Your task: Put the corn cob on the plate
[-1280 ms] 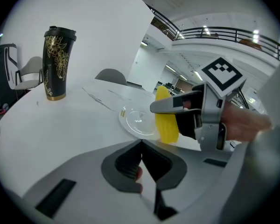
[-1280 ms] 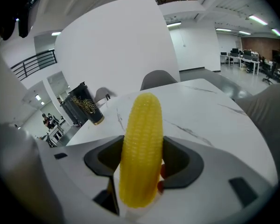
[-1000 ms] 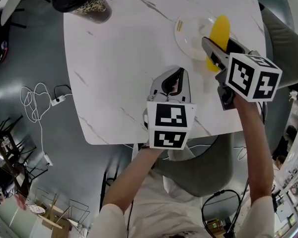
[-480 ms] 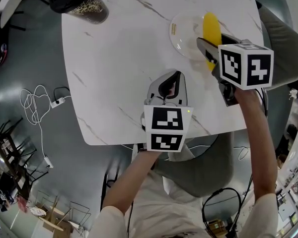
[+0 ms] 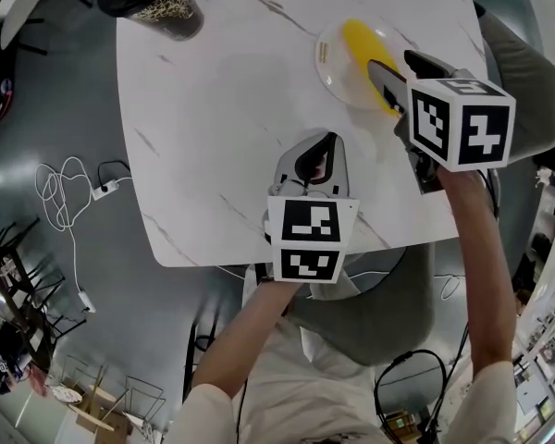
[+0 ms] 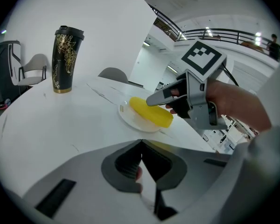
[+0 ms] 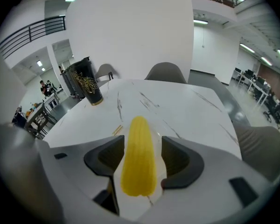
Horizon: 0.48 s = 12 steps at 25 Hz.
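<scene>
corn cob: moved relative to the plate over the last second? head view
Yes. The corn cob has moved left against the plate: it was hanging past the plate's right edge, and now it lies across the plate.

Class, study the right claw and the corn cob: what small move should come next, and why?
Probably draw the right claw straight back: the corn cob already lies on the plate, and the jaws seem to stand apart beside it, not gripping.

**Open-plan office hall**

A large office interior is indicated by a black-railed mezzanine (image 6: pixel 233 31), ceiling strip lights (image 7: pixel 200 21), rows of desks with dark office chairs (image 7: pixel 268 104), a white marble-patterned table (image 5: pixel 231 100) and grey shell chairs (image 7: pixel 165 73).
</scene>
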### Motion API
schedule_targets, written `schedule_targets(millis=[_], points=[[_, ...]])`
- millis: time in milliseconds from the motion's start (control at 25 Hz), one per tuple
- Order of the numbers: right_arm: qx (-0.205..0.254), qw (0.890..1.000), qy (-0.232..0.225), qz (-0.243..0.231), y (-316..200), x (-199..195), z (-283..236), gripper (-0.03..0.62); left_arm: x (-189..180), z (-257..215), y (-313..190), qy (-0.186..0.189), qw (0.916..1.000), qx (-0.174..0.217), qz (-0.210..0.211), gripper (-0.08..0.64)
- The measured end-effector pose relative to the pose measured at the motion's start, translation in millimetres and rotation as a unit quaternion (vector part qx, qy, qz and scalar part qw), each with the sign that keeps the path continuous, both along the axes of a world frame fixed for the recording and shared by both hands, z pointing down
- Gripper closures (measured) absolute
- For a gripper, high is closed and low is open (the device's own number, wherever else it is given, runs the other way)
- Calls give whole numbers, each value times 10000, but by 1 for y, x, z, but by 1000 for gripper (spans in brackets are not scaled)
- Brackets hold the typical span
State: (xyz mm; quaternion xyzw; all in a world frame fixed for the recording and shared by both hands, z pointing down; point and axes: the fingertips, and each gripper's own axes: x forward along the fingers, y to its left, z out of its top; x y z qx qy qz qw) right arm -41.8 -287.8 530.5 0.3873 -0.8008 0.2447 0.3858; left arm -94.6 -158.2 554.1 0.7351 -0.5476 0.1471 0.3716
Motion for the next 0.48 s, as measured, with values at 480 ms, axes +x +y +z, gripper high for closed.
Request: schedule_targets(millis=[480], points=[[269,9965,-693,386,42,25,-20,341,7,-7,7,-81,9999,66,27,552]])
